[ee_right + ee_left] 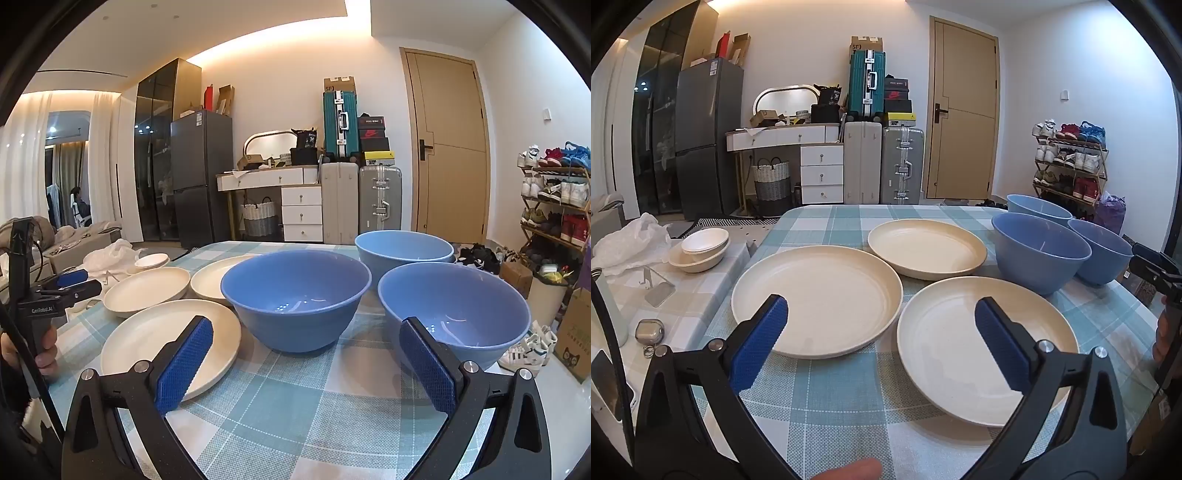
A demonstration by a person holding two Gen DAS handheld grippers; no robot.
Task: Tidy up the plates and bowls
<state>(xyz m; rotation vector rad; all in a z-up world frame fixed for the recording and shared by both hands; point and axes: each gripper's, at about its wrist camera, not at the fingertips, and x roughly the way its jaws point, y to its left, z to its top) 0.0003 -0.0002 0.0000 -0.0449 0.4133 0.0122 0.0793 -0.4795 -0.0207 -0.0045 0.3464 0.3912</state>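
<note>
Left wrist view — left gripper (881, 317) spread wide, nothing between its blue pads, hovering low over the near edge of the checked teal-and-white cloth surface (849, 398). Three round cream plastic plates lie flat and separate: one at left (817, 301), one near right (964, 343), one further back (927, 247). Left and right plates almost touch at their rims.

Right wrist view — right gripper (306, 350) equally spread and empty, facing three deep blue plastic bowls: centre (295, 299), right (454, 314), rear (402, 249). All upright, close together; whether the rims touch is hard to judge through the fisheye.

Judgement: nothing stacked yet, first pickup pending. For plates, a rim grip looks best — one pad under the lip, one inside, then lift level and set down centred on the neighbour. For bowls, pinch the wall at the rim and lower straight in, so it nests without knocking the bowl beside it.
</note>
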